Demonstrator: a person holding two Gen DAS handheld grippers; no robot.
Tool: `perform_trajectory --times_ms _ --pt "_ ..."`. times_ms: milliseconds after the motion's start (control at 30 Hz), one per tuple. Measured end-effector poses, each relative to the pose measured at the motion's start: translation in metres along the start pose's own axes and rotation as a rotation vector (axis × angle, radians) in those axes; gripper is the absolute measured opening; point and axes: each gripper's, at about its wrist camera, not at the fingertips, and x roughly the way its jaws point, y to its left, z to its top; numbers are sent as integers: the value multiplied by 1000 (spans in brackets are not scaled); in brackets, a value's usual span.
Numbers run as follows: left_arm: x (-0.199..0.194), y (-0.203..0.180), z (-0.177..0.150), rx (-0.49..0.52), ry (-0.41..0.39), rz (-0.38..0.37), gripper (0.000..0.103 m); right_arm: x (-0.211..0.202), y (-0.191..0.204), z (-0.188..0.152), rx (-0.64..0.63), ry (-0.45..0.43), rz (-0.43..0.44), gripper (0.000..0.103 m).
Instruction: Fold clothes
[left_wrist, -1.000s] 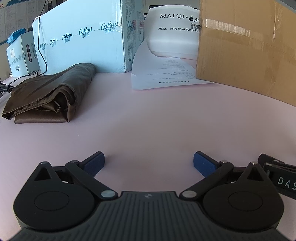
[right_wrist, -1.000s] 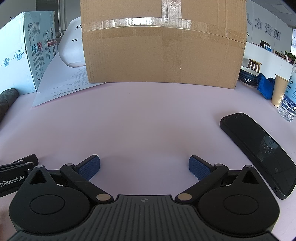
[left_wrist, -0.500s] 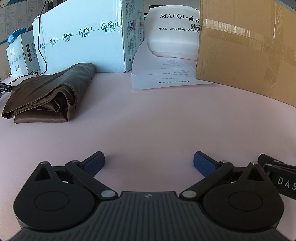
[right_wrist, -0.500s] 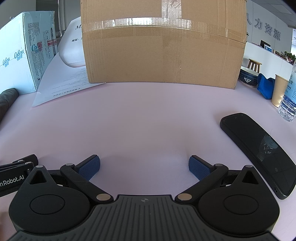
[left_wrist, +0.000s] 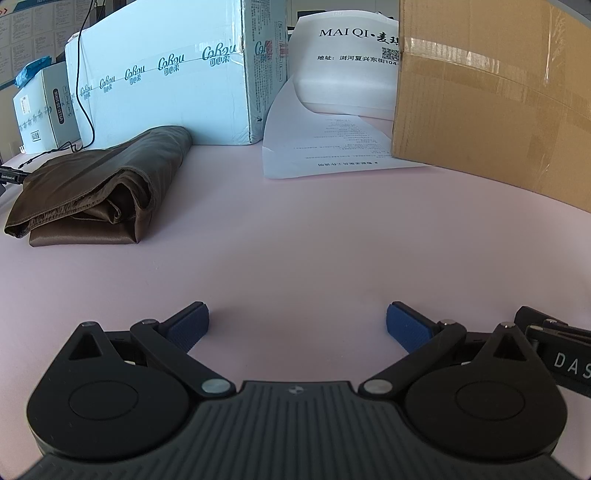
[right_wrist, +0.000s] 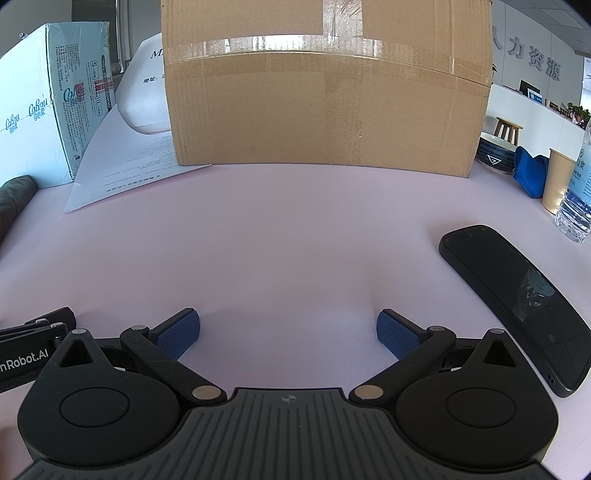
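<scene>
Folded brown satin garment (left_wrist: 92, 192) lies at the far left of the pale pink tabletop (left_wrist: 295, 251), its layered open edge facing the camera and its far end touching the foot of the large white-and-teal carton printed "CoRou" (left_wrist: 162, 77). In the right wrist view only a dark sliver of the garment (right_wrist: 13, 199) shows at the left edge.

Left gripper (left_wrist: 297, 325) sits low over bare table, its blue-padded fingers (left_wrist: 188, 326) spread wide with nothing between them, well apart from the garment. Right gripper (right_wrist: 288, 332) is likewise spread wide and empty over bare table, and part of each tool shows at the edge of the other's view, so the two sit side by side.

A printed white paper sheet (left_wrist: 332, 147) lies between the carton and a big taped brown cardboard box (right_wrist: 325, 99), curling up against a white bag lettered "MAI QI" (left_wrist: 351, 62). A black smartphone (right_wrist: 517, 306) lies face up just right of the right gripper. Further right stand a tan paper cup (right_wrist: 557, 181), a clear water bottle (right_wrist: 578, 199), a blue cloth (right_wrist: 530, 173) and a dark bowl (right_wrist: 495, 153).
</scene>
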Motion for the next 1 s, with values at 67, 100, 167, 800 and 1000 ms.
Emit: perform_trajectory --times_ms 67,100,167,800,1000 --pt "0 0 0 1 0 0 103 0 0 0 0 0 0 103" --pt "0 0 0 2 0 1 103 0 0 0 0 0 0 103" --pt "0 -1 0 5 0 4 103 0 0 0 0 0 0 103" --pt "-1 0 1 3 0 1 103 -1 1 -1 1 0 0 103" --pt "-1 0 1 2 -1 0 103 -1 5 -1 1 0 1 103"
